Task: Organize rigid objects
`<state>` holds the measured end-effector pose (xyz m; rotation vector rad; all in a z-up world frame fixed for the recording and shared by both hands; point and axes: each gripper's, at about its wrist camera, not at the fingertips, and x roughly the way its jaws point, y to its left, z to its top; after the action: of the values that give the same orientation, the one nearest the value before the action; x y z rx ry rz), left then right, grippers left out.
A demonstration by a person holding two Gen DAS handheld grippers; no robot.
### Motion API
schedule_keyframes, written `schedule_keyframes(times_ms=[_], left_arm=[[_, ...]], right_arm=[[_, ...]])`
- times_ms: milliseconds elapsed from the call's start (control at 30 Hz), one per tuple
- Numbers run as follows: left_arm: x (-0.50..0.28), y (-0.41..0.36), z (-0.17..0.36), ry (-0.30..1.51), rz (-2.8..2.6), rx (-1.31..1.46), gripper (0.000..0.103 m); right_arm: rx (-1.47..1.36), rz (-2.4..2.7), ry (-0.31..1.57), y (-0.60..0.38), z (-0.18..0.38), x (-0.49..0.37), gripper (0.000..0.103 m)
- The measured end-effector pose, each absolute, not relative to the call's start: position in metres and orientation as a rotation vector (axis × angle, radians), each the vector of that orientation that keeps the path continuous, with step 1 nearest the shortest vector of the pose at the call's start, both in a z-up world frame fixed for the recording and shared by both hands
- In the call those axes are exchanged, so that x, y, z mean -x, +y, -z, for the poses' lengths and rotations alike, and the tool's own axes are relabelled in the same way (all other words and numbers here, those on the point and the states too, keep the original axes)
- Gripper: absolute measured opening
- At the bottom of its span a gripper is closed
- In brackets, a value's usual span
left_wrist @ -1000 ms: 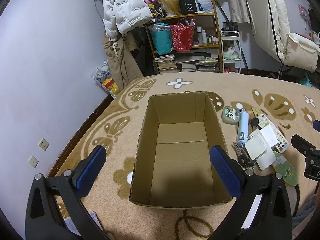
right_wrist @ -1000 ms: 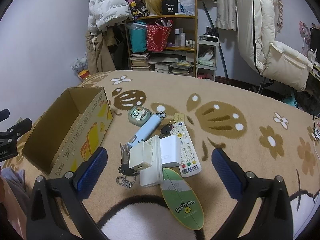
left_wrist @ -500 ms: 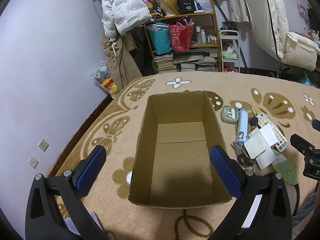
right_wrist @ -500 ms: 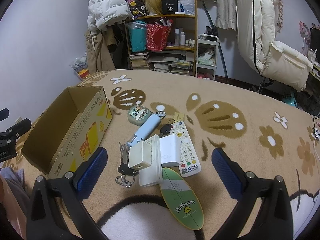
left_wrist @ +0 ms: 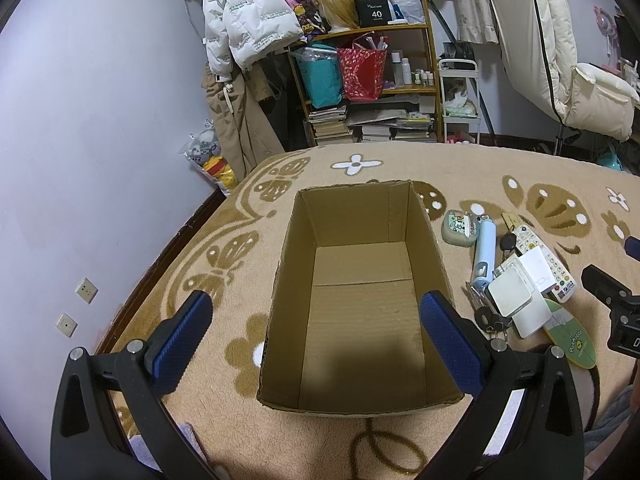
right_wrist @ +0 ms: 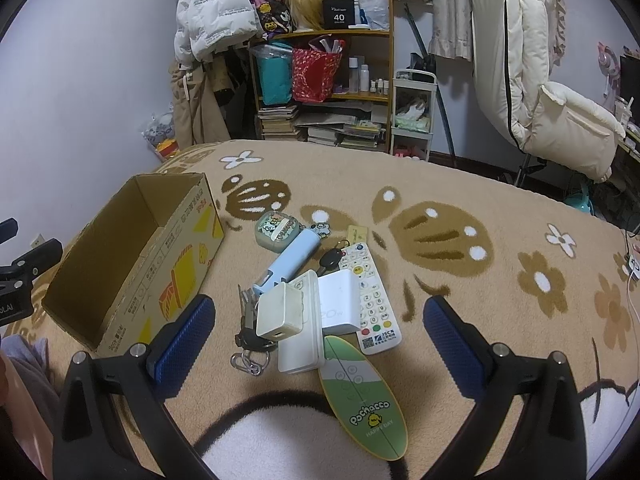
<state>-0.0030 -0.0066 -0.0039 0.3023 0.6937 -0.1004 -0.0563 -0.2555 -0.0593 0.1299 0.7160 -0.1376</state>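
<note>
hovering above the open cardboard box (left_wrist: 360, 300), the left gripper (left_wrist: 316, 332) has its blue-padded fingers spread wide, one to each side of the box, grasping nothing. the box sits on a tan carpet (left_wrist: 500, 168) with brown butterfly and flower patterns, and its inside shows only bare cardboard.

the right gripper (right_wrist: 318, 330) is likewise released, its two pads wide apart and empty, poised over a cluster of small rigid things lying just to the right of the box. within that cluster, a square white charger (right_wrist: 280, 312) rests on top of a white power bank (right_wrist: 302, 340), roughly between the fingers and a little ahead of them. a second white adapter (right_wrist: 340, 300) lies beside it, overlapping a white remote control (right_wrist: 372, 300). a pale blue cylinder (right_wrist: 292, 260) lies slanted toward the box, with a small rounded case (right_wrist: 276, 232) bearing cartoon print at its far end. a black key fob (right_wrist: 331, 258) sits near the remote's top. keys on a carabiner (right_wrist: 248, 344) lie at the left edge of the pile, near the left pad. a green oval board (right_wrist: 364, 396) marked "pochacco" lies nearest the camera, between the fingers.
</note>
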Motion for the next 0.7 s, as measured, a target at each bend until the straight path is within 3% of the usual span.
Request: schedule_keyframes(times_ms=[700], left_arm=[[-0.063,-0.001,0.022,0.877,0.063,-0.326,0.103]], right_arm=[[-0.184,0.008,0.799,-0.242,0.071,0.015,0.103]])
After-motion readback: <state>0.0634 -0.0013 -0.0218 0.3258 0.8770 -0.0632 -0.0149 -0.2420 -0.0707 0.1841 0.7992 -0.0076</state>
